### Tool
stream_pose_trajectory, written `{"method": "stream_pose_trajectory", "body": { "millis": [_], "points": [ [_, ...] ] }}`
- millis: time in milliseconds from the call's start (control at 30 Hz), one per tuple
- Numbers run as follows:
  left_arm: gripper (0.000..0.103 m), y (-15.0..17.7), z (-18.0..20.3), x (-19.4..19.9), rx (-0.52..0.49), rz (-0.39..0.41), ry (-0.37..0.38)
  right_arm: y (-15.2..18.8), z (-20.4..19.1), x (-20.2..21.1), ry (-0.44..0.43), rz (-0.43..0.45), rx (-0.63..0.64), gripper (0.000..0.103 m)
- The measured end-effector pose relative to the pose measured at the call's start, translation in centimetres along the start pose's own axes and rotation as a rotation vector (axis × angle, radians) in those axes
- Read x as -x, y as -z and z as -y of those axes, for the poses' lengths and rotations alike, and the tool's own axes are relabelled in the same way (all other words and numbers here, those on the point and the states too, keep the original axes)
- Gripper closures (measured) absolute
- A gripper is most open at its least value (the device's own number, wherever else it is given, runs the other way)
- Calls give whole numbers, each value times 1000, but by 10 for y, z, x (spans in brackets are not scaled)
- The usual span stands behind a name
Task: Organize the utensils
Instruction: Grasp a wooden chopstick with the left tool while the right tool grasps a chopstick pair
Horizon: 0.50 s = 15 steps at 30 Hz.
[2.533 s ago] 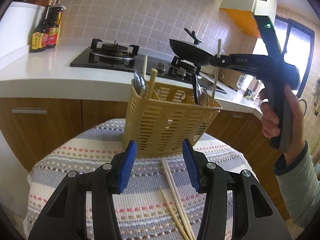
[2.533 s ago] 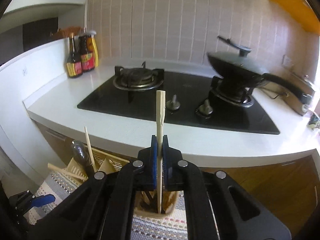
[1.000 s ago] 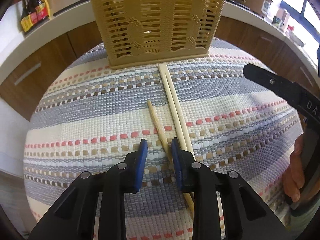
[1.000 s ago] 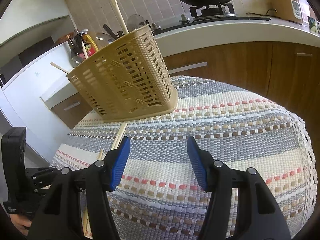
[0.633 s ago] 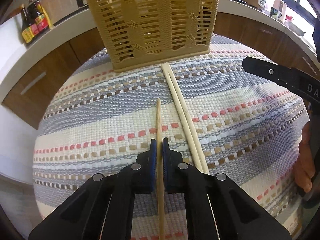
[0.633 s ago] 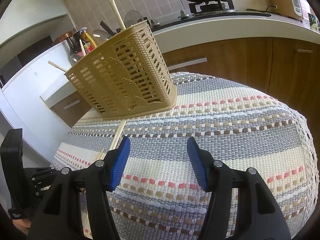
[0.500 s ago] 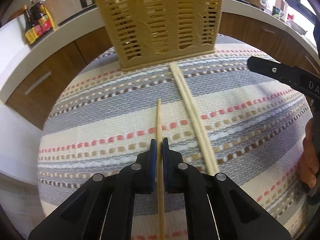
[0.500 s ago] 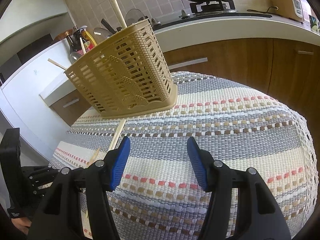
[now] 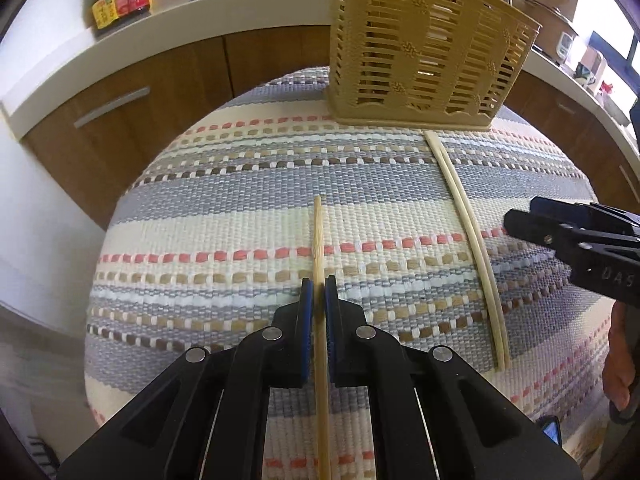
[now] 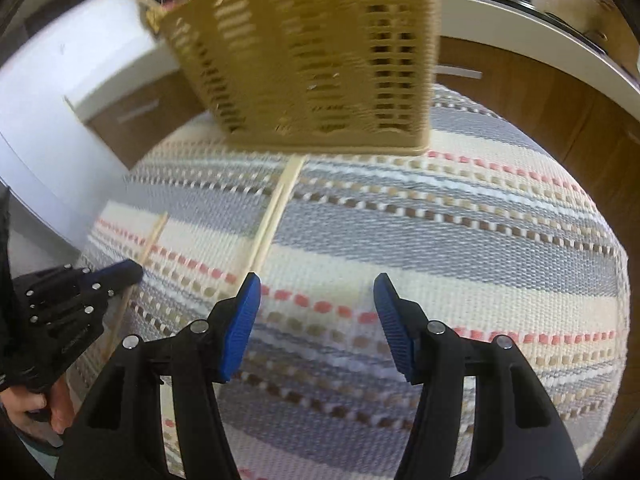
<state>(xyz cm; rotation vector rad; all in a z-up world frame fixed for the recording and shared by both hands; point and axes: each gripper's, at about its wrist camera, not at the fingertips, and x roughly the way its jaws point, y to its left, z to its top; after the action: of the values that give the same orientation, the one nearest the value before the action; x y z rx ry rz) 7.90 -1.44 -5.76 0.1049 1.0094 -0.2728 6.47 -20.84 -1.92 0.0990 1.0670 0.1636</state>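
Between left gripper [image 9: 319,294] jaws: chopstick [image 9: 318,236], clamped, pointing forward

The left gripper [image 9: 319,289] is held low and level, its blue pads [image 9: 306,300] pressed together on a chopstick [image 9: 318,236]. The right gripper [image 10: 316,292] is held with its jaws spread wide, nothing between them.

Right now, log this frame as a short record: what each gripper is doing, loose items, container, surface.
left gripper: jaws shut on one chopstick
right gripper: jaws open, holding nothing
loose items: pair of chopsticks lying side by side on the cloth
container: yellow basket, upright, the pair's far ends at its base
surface: striped woven cloth
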Motion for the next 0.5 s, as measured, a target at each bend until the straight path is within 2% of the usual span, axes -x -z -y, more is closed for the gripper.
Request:
{"method": "stream_pose_trajectory", "body": {
  "millis": [133, 267, 367, 500],
  "points": [
    [98, 5, -4, 0, 10, -4, 59, -7, -5, -10, 8, -71, -28, 48],
    [88, 5, -15, 1, 57, -21, 168, -17, -7, -16, 14, -115, -62, 49],
    [87, 4, -25, 1, 114, -41, 256, -24, -12, -23, 4, -142, -75, 58],
    [87, 4, -28, 3, 110, -44, 236, -34, -32, -35, 49, -145, -58, 58]
  ]
}}
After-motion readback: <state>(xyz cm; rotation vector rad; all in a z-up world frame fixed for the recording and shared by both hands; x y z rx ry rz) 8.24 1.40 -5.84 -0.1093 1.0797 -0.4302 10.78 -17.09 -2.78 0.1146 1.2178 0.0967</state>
